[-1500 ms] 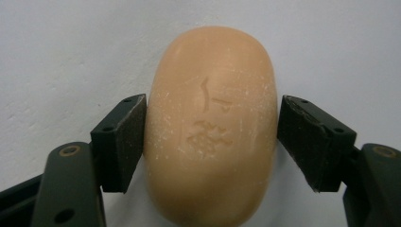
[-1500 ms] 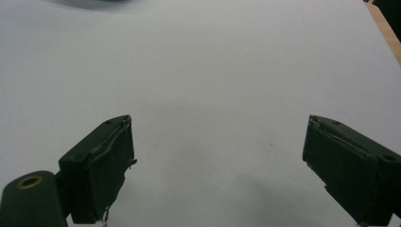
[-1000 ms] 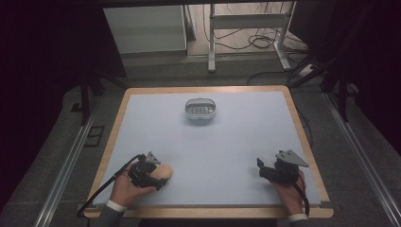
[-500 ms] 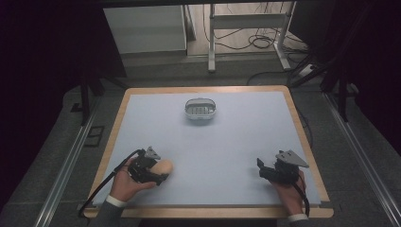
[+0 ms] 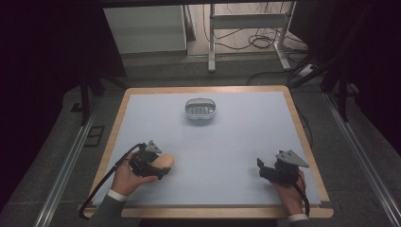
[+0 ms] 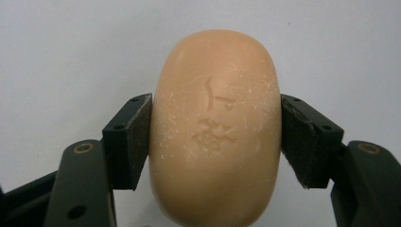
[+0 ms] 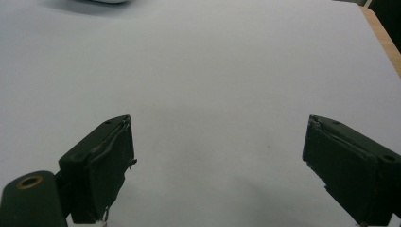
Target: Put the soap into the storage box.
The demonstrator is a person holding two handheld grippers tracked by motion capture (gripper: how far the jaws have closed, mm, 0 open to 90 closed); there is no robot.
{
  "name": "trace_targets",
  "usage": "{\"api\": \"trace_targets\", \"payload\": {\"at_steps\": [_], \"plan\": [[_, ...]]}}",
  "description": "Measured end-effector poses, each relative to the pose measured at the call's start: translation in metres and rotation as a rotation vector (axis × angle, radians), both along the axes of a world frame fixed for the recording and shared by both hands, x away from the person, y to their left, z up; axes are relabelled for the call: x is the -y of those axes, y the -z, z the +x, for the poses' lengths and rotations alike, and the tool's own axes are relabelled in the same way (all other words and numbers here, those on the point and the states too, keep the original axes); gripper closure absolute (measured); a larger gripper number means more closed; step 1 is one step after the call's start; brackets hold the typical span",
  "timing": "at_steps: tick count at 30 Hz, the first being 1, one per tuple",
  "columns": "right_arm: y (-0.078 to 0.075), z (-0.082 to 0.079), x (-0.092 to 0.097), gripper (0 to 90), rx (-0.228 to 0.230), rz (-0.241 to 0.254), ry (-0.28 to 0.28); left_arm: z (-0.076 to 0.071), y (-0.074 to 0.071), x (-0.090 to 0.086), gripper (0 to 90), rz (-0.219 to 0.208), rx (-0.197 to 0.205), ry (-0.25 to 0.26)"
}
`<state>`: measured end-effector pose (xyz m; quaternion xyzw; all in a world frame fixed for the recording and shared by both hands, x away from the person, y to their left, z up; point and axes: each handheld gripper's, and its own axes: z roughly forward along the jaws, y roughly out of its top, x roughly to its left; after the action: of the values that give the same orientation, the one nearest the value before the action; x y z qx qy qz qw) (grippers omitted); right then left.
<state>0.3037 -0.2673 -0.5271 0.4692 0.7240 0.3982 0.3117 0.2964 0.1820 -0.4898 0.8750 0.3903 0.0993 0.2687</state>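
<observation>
Your left gripper (image 5: 158, 165) is clamped on the soap (image 6: 215, 127), both pads pressed to its sides, low at the mat's (image 5: 236, 142) near-left corner. Your right gripper (image 7: 217, 165) sits near-right, jaws wide apart over bare mat.

This looks like a lab or test room. A wood-edged table (image 5: 302, 137) stands alone on grey carpet, with metal frame legs (image 5: 213, 38), loose cables (image 5: 246, 42) and floor rails (image 5: 61, 165) around it.

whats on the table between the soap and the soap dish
Nothing: in the high view the stretch of blue table cover between the soap, held in the left gripper, and the soap dish is bare.
</observation>
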Motion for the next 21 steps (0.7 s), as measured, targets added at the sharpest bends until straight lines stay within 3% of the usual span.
{"api": "trace_targets", "payload": {"at_steps": [10, 21], "plan": [[0.000, 0.001, 0.000, 9.9, -0.006, -0.001, 0.001, 0.008, -0.002, 0.000, 31.7, -0.006, 0.016, -0.010], [0.000, 0.001, 0.000, 9.9, -0.013, -0.001, 0.004, 0.018, -0.002, 0.000, 31.8, -0.022, 0.006, -0.025]]}}
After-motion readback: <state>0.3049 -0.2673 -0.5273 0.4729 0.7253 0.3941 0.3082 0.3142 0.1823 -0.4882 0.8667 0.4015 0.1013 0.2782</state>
